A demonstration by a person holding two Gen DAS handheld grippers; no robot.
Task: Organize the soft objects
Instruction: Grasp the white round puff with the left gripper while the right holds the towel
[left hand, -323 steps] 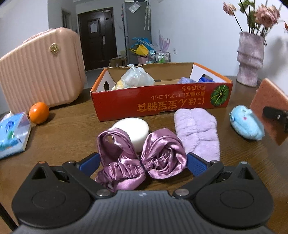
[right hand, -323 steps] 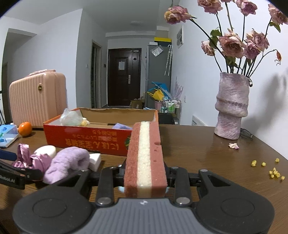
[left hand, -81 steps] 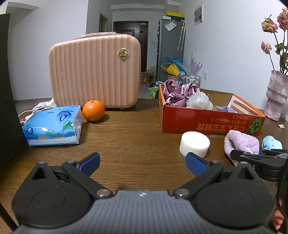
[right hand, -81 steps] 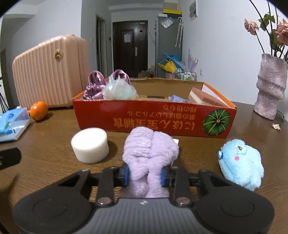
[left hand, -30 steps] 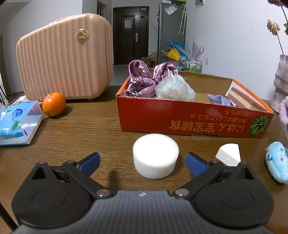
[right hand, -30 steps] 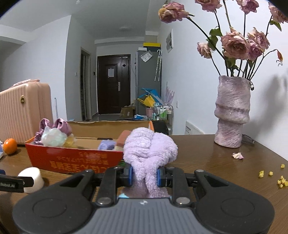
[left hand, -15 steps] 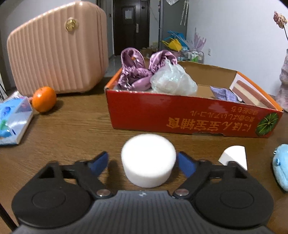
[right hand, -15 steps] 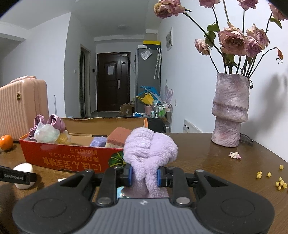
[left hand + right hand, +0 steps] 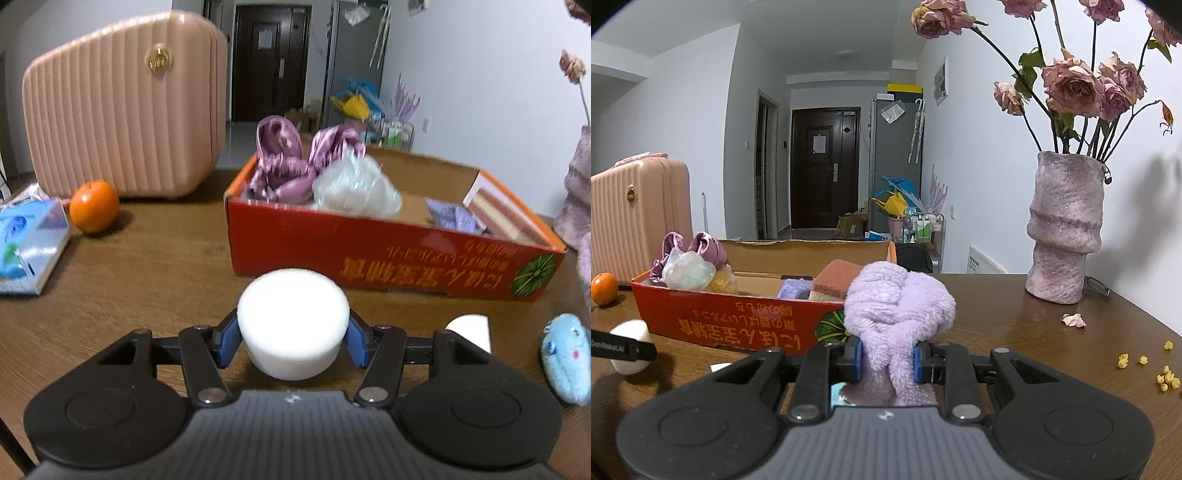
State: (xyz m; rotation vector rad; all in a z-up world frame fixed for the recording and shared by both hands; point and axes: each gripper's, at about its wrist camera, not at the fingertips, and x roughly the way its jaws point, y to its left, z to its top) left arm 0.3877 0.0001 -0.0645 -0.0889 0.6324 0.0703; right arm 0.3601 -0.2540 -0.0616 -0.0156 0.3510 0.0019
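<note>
My left gripper (image 9: pixel 291 338) is shut on a round white sponge (image 9: pixel 292 321) in front of the red cardboard box (image 9: pixel 391 266). The box holds a purple satin scrunchie (image 9: pixel 284 166), a clear plastic bag (image 9: pixel 354 188), a purple cloth and a layered red sponge (image 9: pixel 495 210). My right gripper (image 9: pixel 886 360) is shut on a fluffy lilac towel (image 9: pixel 899 306), held above the table near the box's right end (image 9: pixel 738 321). A blue plush toy (image 9: pixel 567 358) and a small white wedge sponge (image 9: pixel 471 326) lie on the table to the right.
A pink suitcase (image 9: pixel 122 110), an orange (image 9: pixel 94 205) and a tissue pack (image 9: pixel 27 247) stand at the left of the wooden table. A pink vase with dried roses (image 9: pixel 1065 229) stands at the right, with petals and yellow crumbs (image 9: pixel 1152 365) nearby.
My left gripper moved forward and closed on the round white sponge. My right gripper holds the lilac towel raised and has drifted slightly toward the box.
</note>
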